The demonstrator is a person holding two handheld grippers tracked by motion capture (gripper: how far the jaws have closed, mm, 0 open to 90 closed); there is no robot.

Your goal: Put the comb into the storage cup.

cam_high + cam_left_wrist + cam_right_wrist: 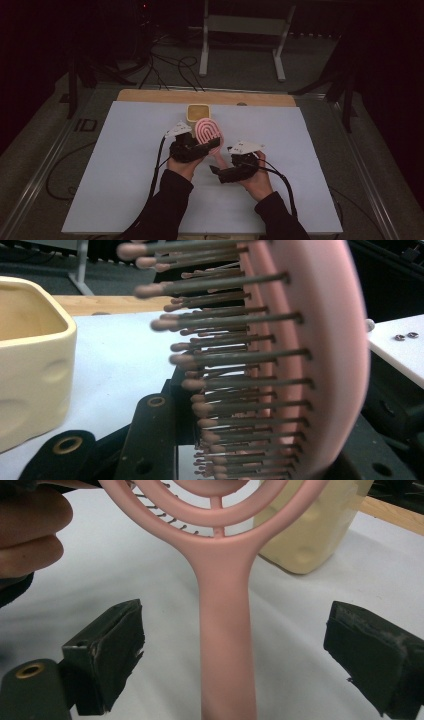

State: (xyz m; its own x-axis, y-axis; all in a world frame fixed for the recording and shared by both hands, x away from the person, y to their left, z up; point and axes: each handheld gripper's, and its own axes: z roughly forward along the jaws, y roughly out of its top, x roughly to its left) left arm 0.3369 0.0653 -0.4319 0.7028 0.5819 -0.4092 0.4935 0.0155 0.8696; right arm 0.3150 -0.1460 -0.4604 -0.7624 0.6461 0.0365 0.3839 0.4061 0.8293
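The pink hairbrush [209, 134] is up off the white table sheet [125, 175], near its middle, with its vented oval head tipped toward the cream-coloured cup [198, 113] that stands just behind it at the far edge of the sheet. Your left gripper [200, 148] has the head: in the left gripper view the bristles [225, 360] run sideways right above its jaws, and those jaws are clamped tight on the brush head [320, 355], so that hand carries all the weight. The handle [227, 630] hangs back toward your right gripper [220, 173], and in the right gripper view it runs straight up the middle between two dark pads [107, 650] that stand wide apart, clear of it on both sides; those jaws are spread open and hold nothing. By the look of it you are mid hand-over, with the brush headed for the cup, which sits upright and looks empty as far as its rim lets you see. If you mean to take the handle again, keep it centred between the pads as it is now and close low on the straight part, not up at the flare below the head, where the pads could slip. Keep the left grip firm until the right has truly bitten. If instead the left hand is to carry it alone, draw the right gripper straight back along the handle so that a pad doesn't knock it, and watch the cup: the head is close enough to nudge it.
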